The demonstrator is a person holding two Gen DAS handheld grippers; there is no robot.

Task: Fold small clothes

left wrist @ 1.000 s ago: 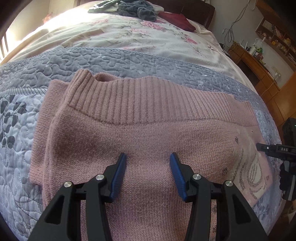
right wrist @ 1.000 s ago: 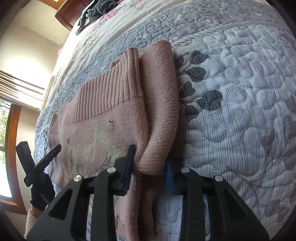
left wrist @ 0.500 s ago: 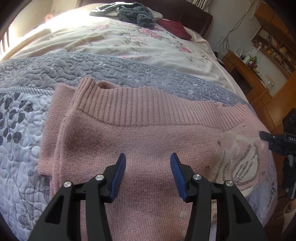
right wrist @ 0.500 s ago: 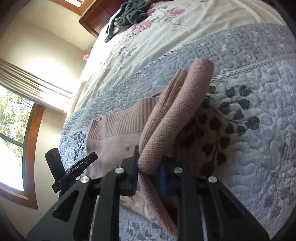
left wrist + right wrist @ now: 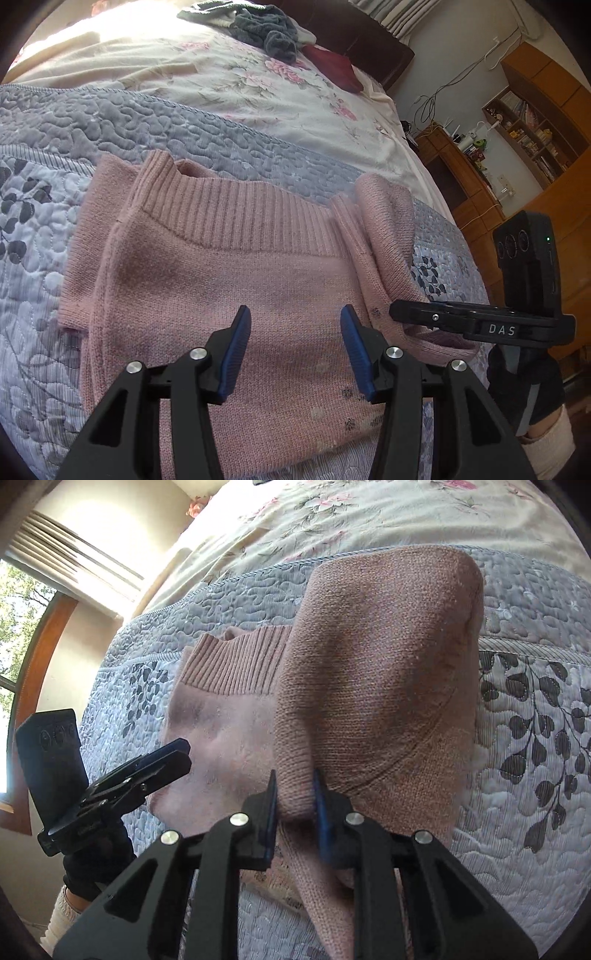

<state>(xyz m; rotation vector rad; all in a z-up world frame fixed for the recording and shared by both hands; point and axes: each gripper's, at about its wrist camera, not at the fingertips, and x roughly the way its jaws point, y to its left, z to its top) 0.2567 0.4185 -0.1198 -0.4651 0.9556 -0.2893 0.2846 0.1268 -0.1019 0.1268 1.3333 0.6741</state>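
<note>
A pink knitted sweater (image 5: pixel 229 280) lay on a grey-blue quilted bedspread (image 5: pixel 40 236), its ribbed hem toward the far side. The left gripper (image 5: pixel 295 347) hovered over the middle of the sweater, blue-padded fingers (image 5: pixel 236 350) spread wide and holding nothing. The right gripper (image 5: pixel 293 812) was clamped on a fold of the sweater's right side, lifting that part (image 5: pixel 380 686) up off the bed. Bare quilt stretched left and far of the garment; past it lay a floral sheet (image 5: pixel 258 85) and a heap of dark clothes (image 5: pixel 269 33). The bed's right edge fell away toward wooden shelves (image 5: pixel 532 122). The sweater's near edge was hidden under both tools, and its pattern was hard to make out.
</note>
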